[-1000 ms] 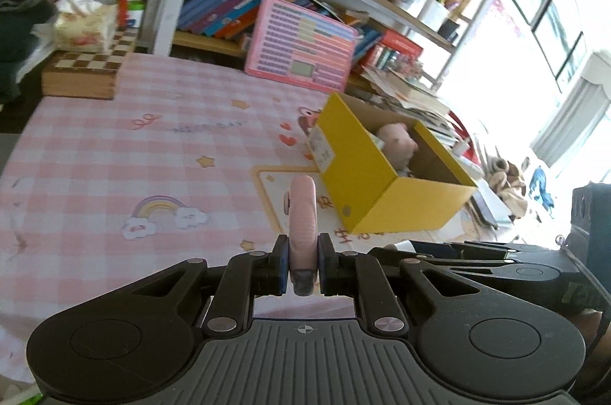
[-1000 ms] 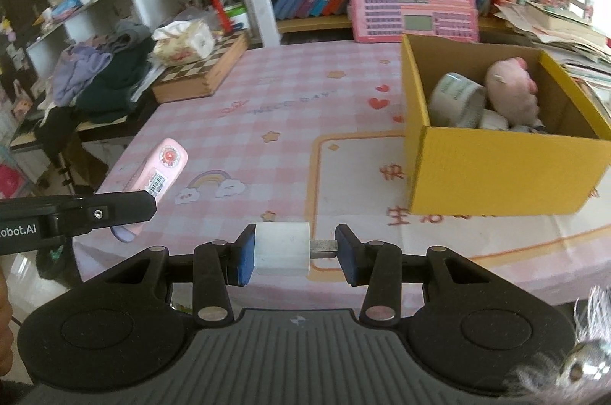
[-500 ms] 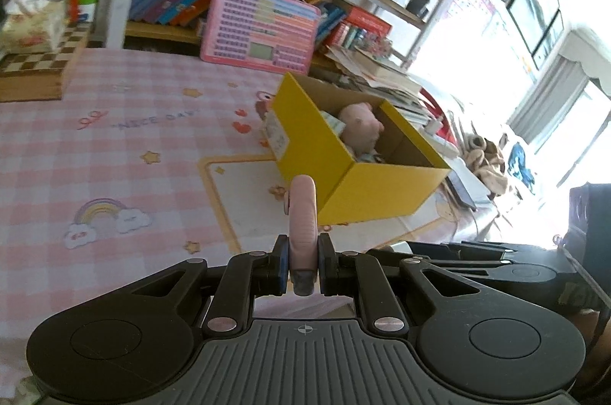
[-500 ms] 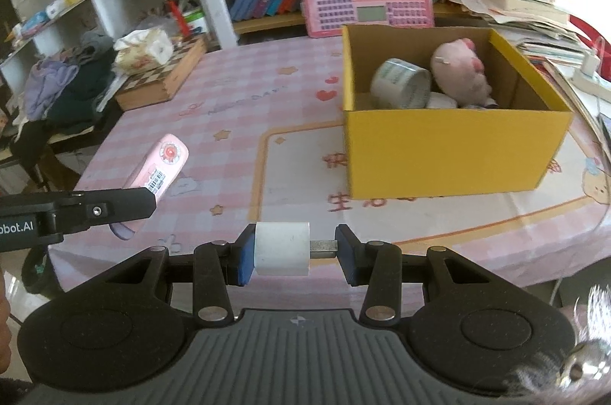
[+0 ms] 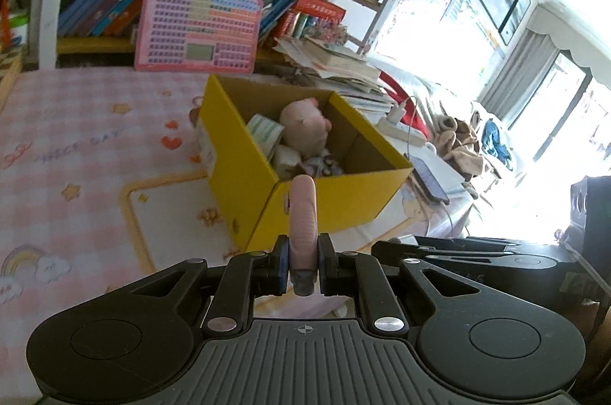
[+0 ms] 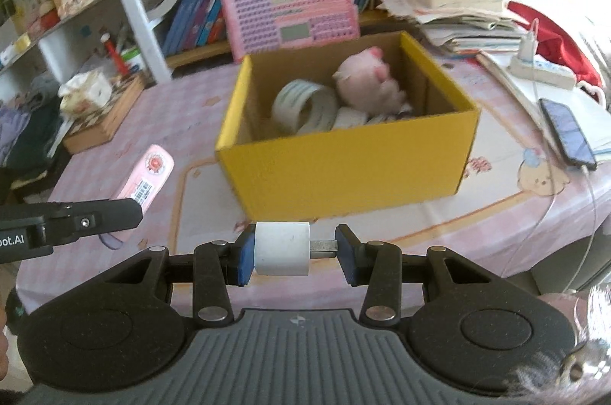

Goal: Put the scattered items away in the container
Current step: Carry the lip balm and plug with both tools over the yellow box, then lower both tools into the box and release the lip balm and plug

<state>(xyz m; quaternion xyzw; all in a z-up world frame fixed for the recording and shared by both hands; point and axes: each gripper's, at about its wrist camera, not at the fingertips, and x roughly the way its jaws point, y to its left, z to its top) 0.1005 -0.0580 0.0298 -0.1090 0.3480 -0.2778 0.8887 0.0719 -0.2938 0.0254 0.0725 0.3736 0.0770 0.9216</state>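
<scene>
I carry a flat pink device [image 5: 302, 214] clamped edge-on in my left gripper [image 5: 302, 262] and a white plug [image 6: 282, 248] pinched endwise in my right gripper [image 6: 292, 254], both short of the yellow box [image 6: 343, 164] so each can drop in.

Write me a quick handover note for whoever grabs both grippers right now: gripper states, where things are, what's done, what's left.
Left gripper: shut on a flat pink device, held edge-on, short of the yellow box.
Right gripper: shut on a white plug adapter, its metal prong against the right pad, also short of the box.
Done: a pink plush toy, a roll of tape and some smaller bits already lie in the box.
Left: carry both held items over the box's near wall, release them inside. A phone lies on the table right of the box, cable attached; unclear whether it belongs.
</scene>
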